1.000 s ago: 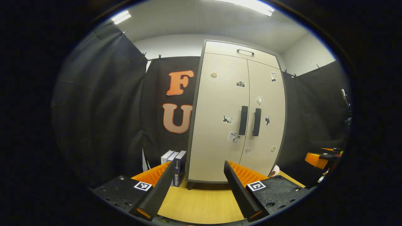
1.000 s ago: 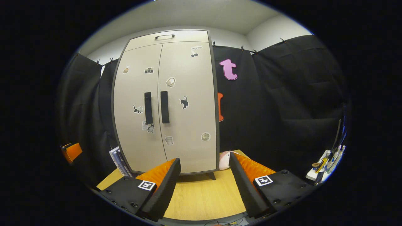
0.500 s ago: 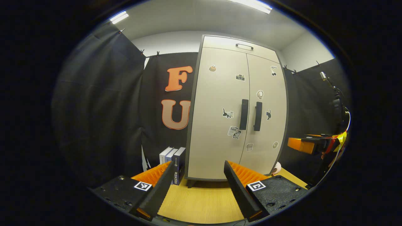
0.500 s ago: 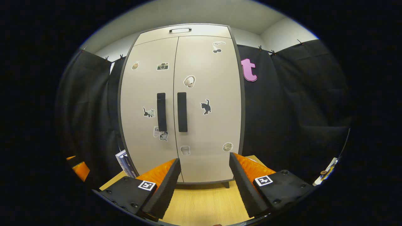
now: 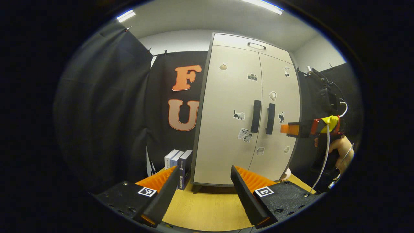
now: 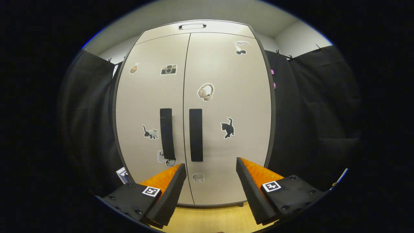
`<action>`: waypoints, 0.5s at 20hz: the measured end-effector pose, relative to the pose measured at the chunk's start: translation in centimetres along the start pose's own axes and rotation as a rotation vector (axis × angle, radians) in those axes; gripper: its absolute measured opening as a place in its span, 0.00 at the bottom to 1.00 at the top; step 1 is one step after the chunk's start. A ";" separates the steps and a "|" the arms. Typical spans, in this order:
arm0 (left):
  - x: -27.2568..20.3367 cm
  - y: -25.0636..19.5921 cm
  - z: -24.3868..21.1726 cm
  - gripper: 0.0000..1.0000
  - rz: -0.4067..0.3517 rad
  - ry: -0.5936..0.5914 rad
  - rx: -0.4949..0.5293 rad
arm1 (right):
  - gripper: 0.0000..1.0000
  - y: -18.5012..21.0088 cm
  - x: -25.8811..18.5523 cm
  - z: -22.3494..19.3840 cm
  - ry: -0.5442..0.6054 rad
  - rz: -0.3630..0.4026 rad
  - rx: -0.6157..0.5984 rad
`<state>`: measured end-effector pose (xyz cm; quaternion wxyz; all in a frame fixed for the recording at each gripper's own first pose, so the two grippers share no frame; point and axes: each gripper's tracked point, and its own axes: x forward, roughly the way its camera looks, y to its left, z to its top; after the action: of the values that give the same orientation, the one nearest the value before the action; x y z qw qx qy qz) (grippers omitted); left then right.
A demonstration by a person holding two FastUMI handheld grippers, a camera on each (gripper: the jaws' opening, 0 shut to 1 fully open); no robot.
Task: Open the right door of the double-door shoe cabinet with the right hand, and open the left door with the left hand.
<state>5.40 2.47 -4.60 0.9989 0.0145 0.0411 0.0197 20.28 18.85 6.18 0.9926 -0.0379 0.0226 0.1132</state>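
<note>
Jaws, right gripper [image 6: 210, 194]: apart, nothing between them, facing the shoe cabinet [image 6: 226, 71] squarely.
Jaws, left gripper [image 5: 203, 194]: apart, empty, low over the table [image 5: 207, 210].
Right door handle [image 6: 196, 135]: dark vertical bar, long axis upright, just right of the centre seam; lies ahead of and above the right jaws, slightly left of their midline.
Left door handle [image 5: 256, 116]: matching upright bar, just beside its twin; lies ahead, above and to the right of the left jaws.
Doors: both shut, flush.
Proximity: in the left gripper view the right gripper's tip [image 5: 288, 128] hangs just beside the right door handle [image 5: 270, 118]; the right hand is judged far nearer, the left well apart.
Next move, judged: right jaws rise and close across the upright bar.
</note>
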 end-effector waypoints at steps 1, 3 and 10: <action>0.2 0.3 -0.1 0.95 0.006 0.003 -0.006 | 0.99 0.4 0.8 0.5 -0.005 0.004 -0.005; 0.5 0.9 -0.3 0.95 0.017 0.007 -0.010 | 0.90 1.0 2.6 1.3 -0.006 0.014 -0.008; 1.2 2.8 -0.5 0.95 0.063 0.013 -0.004 | 0.72 1.9 7.8 0.9 0.041 0.017 0.033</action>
<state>6.43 5.32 -5.15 0.9975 0.0136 0.0473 0.0513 27.44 22.53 6.57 0.9914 -0.0236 0.0453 0.1205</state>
